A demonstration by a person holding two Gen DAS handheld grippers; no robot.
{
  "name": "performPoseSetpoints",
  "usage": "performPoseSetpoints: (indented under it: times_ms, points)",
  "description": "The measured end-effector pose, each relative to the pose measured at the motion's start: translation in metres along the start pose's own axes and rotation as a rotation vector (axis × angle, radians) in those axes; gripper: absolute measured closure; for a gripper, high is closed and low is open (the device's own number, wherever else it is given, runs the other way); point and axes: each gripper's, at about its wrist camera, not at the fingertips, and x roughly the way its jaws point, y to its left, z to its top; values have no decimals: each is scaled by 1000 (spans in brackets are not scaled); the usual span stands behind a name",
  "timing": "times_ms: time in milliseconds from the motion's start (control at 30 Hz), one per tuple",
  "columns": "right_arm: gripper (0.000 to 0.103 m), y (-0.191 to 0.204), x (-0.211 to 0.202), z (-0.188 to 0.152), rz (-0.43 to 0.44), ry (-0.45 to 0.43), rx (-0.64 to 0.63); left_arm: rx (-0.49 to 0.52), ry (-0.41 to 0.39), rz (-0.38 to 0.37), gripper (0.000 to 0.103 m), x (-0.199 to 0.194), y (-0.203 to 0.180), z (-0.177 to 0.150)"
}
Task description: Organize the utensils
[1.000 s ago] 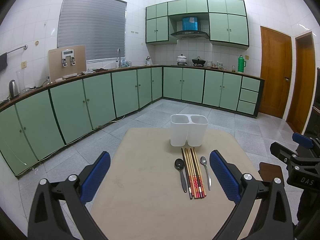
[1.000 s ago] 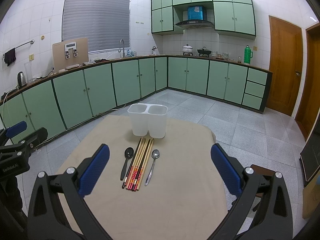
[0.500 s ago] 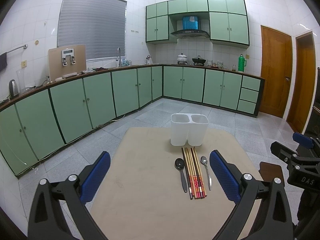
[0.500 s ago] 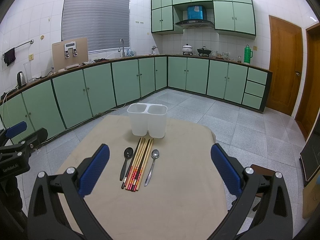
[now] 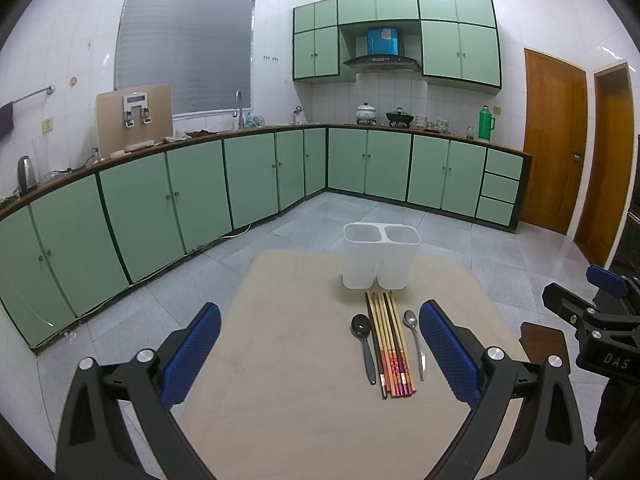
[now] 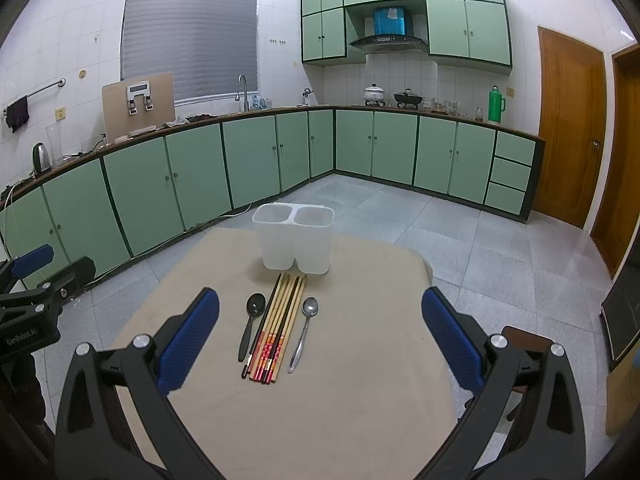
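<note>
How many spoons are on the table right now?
2: a black spoon left of the chopsticks, a metal spoon right of them. None seem hidden.

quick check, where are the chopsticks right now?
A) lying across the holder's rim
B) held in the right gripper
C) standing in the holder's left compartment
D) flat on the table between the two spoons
D: the chopsticks lie bundled flat on the table, with the black spoon on one side and the silver spoon on the other; the white holder behind them looks empty, and both grippers are open.
</note>
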Motion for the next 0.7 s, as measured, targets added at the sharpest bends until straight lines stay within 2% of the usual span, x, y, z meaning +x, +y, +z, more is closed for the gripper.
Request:
performPoseSetpoints:
  times_ms: [67, 367, 700]
  points:
    - [5, -13, 1, -1, -2, 3, 3, 1, 2, 1, 6, 1, -1, 0]
    - [5, -8, 19, 0, -7, 26, 1, 7, 30, 5, 6, 17, -3, 2]
    - [5, -14, 51, 5, -13, 60, 4, 8, 71, 27, 6, 58, -1, 3]
